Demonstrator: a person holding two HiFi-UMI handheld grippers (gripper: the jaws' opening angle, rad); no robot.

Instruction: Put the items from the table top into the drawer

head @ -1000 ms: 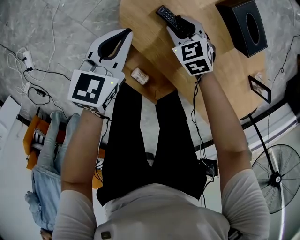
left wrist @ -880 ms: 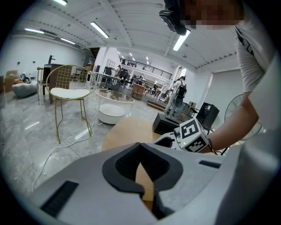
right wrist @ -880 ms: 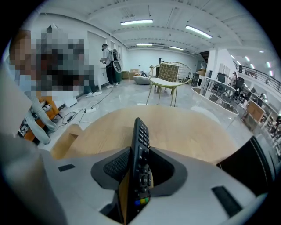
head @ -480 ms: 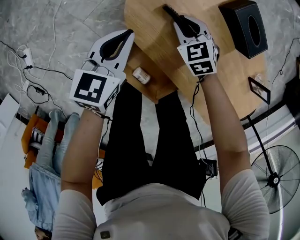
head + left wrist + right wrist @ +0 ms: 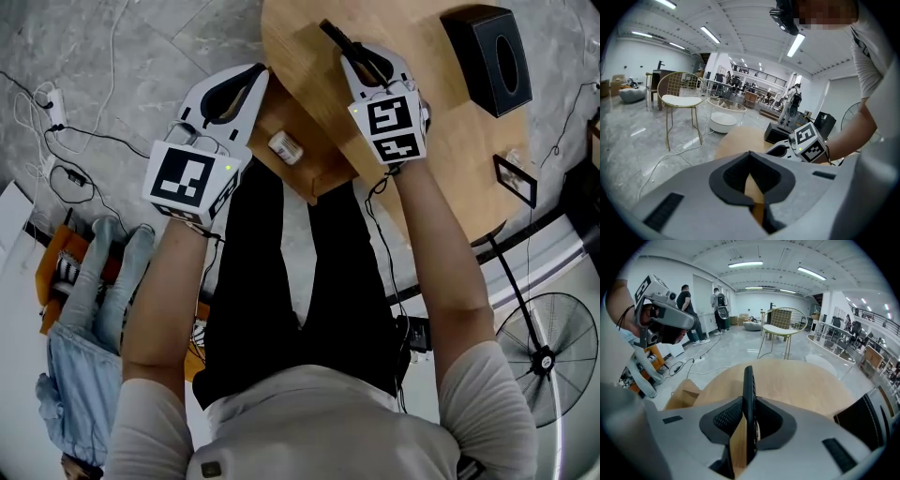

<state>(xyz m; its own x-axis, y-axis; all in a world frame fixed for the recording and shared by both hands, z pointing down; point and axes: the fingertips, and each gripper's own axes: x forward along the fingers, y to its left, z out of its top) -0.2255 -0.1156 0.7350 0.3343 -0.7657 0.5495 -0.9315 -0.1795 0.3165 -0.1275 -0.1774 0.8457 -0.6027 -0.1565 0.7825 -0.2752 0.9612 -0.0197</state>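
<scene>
Only its own view shows the right gripper (image 5: 749,403) pinching the remote (image 5: 749,378) edge-on, jaws just closed on it. The left gripper (image 5: 253,73) (jaws together, empty) hangs upper left in the head view. A second ago the remote lay flat.

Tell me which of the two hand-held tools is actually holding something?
The right tool: its jaws have just closed on a black remote, held edge-up. The left tool is shut on nothing.

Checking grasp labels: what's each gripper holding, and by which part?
Right gripper, jaws just closed, clamps the remote by its near end. Left gripper: shut, empty.
</scene>
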